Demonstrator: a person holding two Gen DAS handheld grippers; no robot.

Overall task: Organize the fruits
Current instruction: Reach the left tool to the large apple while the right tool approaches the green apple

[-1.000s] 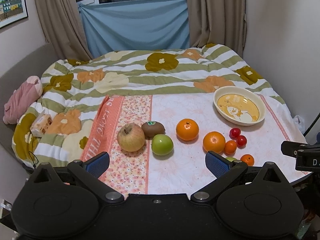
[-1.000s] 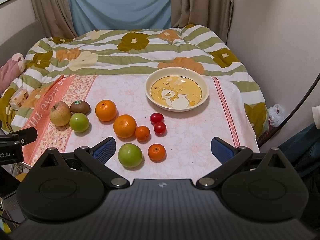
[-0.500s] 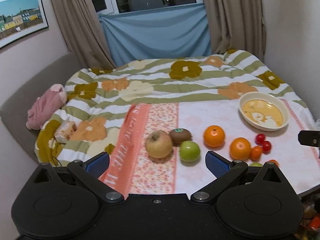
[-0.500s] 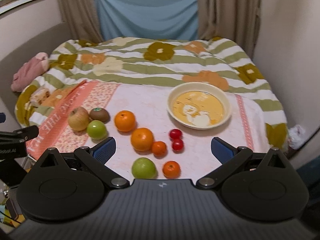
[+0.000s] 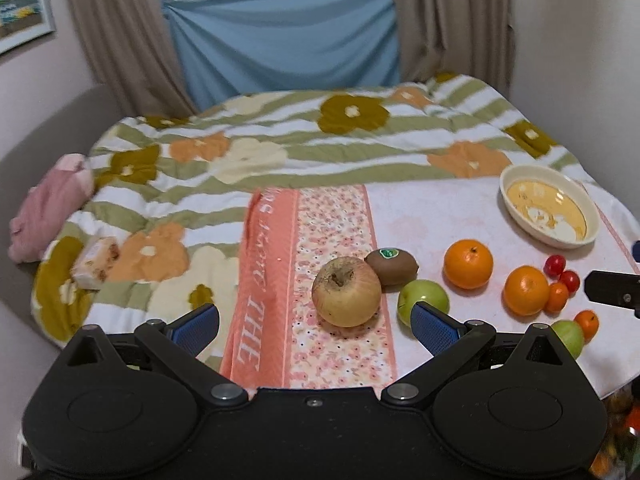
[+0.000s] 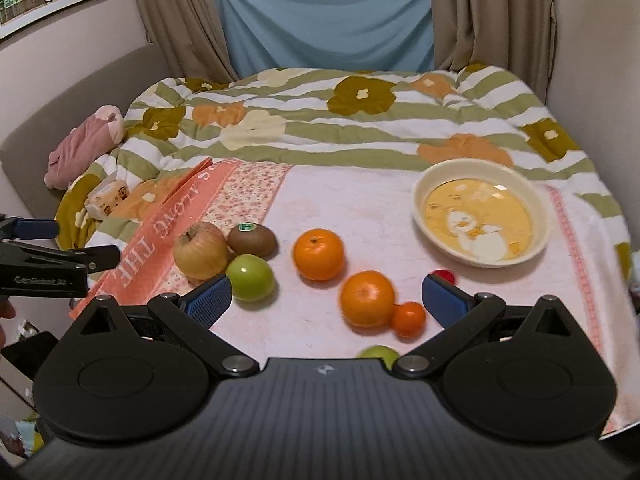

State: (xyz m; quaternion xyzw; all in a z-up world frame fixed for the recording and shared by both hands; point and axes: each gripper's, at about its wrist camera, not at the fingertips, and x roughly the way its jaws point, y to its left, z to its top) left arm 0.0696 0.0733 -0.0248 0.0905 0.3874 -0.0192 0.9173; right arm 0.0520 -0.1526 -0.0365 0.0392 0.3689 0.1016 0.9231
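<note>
Hovering over the near edge of the worktop, the left gripper (image 5: 314, 322) is facing the fruit with its blue-padded fingers (image 5: 434, 326) spread wide and holding nothing. Through its camera, a yellowish apple (image 5: 346, 291) is sitting almost midway between the pads, touching a kiwi (image 5: 392, 266) that is wearing a green sticker, with a green apple (image 5: 425, 299) just beside them. Further right, two oranges (image 5: 468, 263) are lying apart, then a small tangerine (image 5: 557, 297) pressed against the nearer orange, and two cherry tomatoes (image 5: 562, 273). A cream bowl (image 5: 550, 211) with a cartoon print is waiting empty at the far right, probably meant to receive the fruit. Everything is resting on a pink floral cloth (image 5: 336, 216) that is covering the worktop, with a flowered quilt (image 5: 320, 136) beyond it.

From the right wrist view, the right gripper (image 6: 326, 300) is likewise hanging with fingers (image 6: 444, 294) parted and empty. An orange (image 6: 367, 299) and the small tangerine (image 6: 408, 319) are lying between its pads, so I am guessing it is lining up on one of those; the picture is slightly blurred there. The bowl (image 6: 482, 184) is standing well beyond, to the right, still holding no fruit. A second green apple (image 6: 378, 354) is peeking out at the gripper's body, and the left gripper (image 6: 60, 264) is showing at the left edge. No fruit is sorted yet.
</note>
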